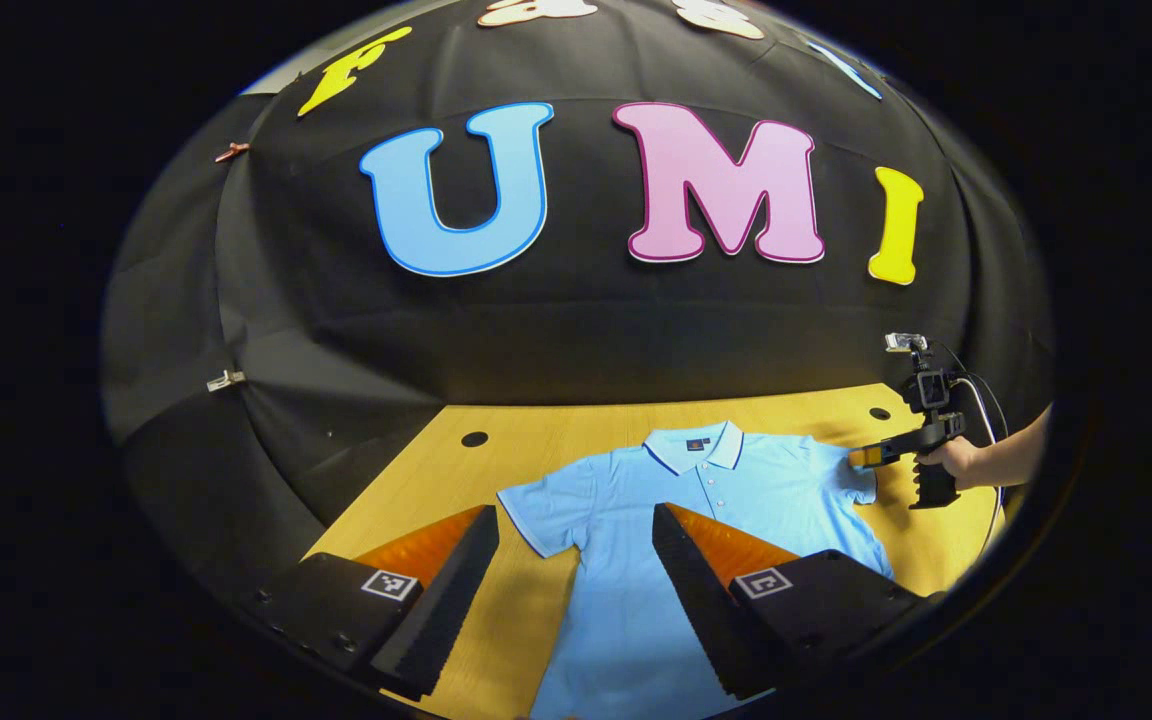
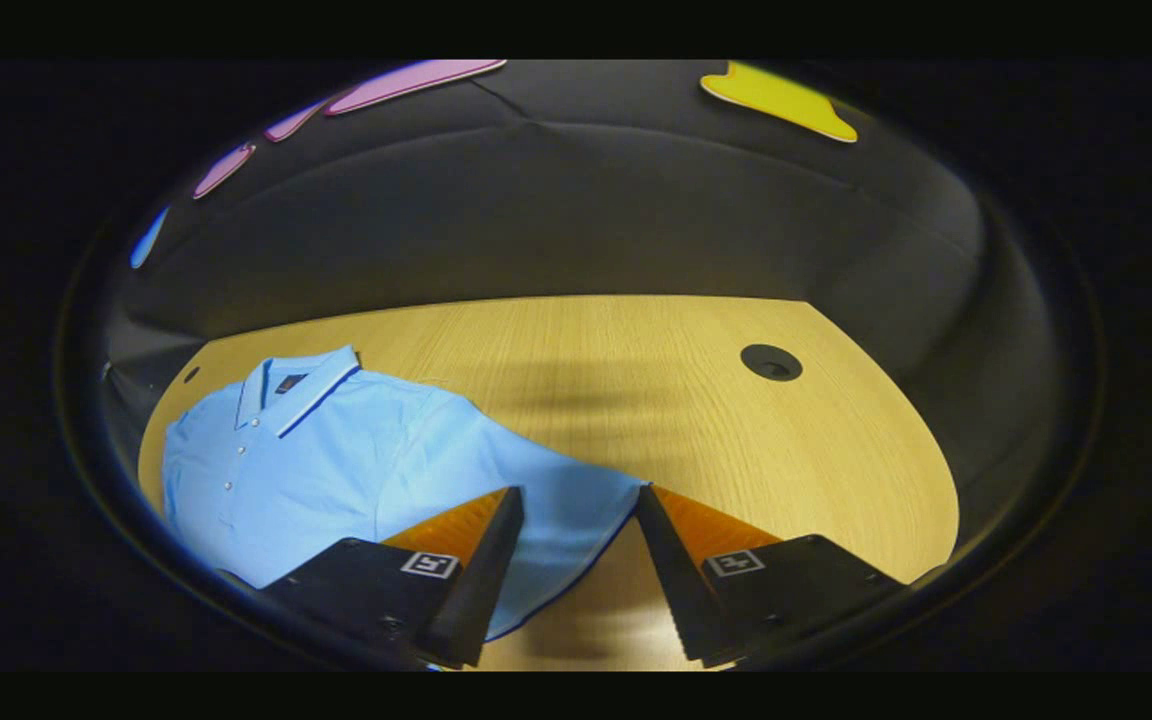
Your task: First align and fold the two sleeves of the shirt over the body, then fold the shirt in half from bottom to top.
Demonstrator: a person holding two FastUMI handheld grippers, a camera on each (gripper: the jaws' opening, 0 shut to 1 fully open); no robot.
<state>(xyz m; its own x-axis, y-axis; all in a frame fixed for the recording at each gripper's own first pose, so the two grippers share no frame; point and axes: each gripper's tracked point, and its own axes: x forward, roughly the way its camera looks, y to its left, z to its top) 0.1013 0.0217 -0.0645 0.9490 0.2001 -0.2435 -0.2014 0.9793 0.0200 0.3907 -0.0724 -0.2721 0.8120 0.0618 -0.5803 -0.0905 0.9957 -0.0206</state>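
Note:
A light blue polo shirt (image 1: 706, 500) lies flat on the wooden table (image 1: 436, 480), collar toward the back wall and both short sleeves spread out. My left gripper (image 1: 573, 515) hovers open over the shirt's left side, its fingers straddling the left sleeve (image 1: 546, 510) and the armpit area. In the same view my right gripper (image 1: 871, 457), held by a hand (image 1: 956, 460), reaches the right sleeve (image 1: 851, 485). In the right gripper view, my right gripper (image 2: 579, 492) is open, with that sleeve's edge (image 2: 576, 510) lying between its fingers and the shirt (image 2: 336, 450) stretching away to the left.
The table has round cable holes (image 1: 474, 438) (image 1: 879, 412) (image 2: 771, 362) near its back. Bare wood (image 2: 736, 440) stretches to the right of the shirt. The black cloth wall (image 1: 576, 330) closes off the table behind.

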